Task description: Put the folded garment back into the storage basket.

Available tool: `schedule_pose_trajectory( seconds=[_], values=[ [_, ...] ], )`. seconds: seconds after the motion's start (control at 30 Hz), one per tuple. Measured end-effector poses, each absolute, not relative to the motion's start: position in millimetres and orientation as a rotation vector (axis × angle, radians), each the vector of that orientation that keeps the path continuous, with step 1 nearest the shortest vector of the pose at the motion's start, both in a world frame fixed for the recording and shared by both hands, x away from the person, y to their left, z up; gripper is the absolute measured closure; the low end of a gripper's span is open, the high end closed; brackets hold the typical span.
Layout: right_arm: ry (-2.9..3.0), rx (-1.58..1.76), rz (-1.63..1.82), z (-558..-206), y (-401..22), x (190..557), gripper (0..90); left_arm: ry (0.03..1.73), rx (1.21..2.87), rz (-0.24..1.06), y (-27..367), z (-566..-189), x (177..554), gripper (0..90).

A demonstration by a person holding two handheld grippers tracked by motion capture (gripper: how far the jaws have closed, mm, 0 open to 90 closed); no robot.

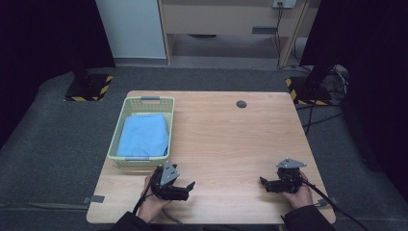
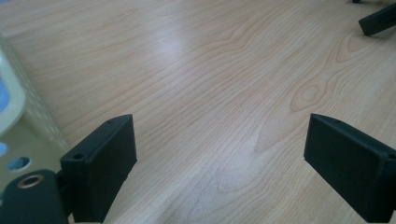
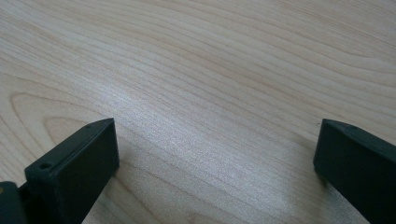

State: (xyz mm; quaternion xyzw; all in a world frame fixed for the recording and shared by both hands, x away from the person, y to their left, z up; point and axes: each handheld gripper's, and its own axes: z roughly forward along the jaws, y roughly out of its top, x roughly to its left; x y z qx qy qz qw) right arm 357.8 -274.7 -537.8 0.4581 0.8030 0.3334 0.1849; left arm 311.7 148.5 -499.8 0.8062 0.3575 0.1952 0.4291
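A pale green plastic basket (image 1: 120,126) stands on the left part of the wooden table (image 1: 231,139), and a folded blue cloth (image 1: 144,135) lies inside it. My left gripper (image 1: 187,189) rests low on the table just in front of the basket's near right corner, pointing right, open and empty. In the left gripper view its jaws (image 2: 219,140) stand wide apart over bare wood, with the basket wall (image 2: 32,116) at the left edge. My right gripper (image 1: 264,185) sits near the front right, pointing left, open with only wood between its jaws (image 3: 217,149).
A dark round grommet (image 1: 241,104) is set into the table near its far edge. A tip of the right gripper (image 2: 378,21) shows at the top right of the left gripper view. Grey carpet surrounds the table, with black stands and cables behind it.
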Motion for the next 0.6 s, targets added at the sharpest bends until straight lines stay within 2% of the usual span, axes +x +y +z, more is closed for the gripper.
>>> schedule_pose_trajectory(
  seconds=[0.17, 0.6],
  values=[
    [2.263, 1.291, 0.94, -537.8, -274.7, 357.9, 0.2, 0.961, 2.012, 0.476, 157.5, -501.9, 309.7, 8.9],
    [2.264, 1.289, 0.94, -537.8, -274.8, 357.8, 0.2, 1.015, 2.054, 0.478, 177.6, -504.8, 309.7, 8.4]
  ],
)
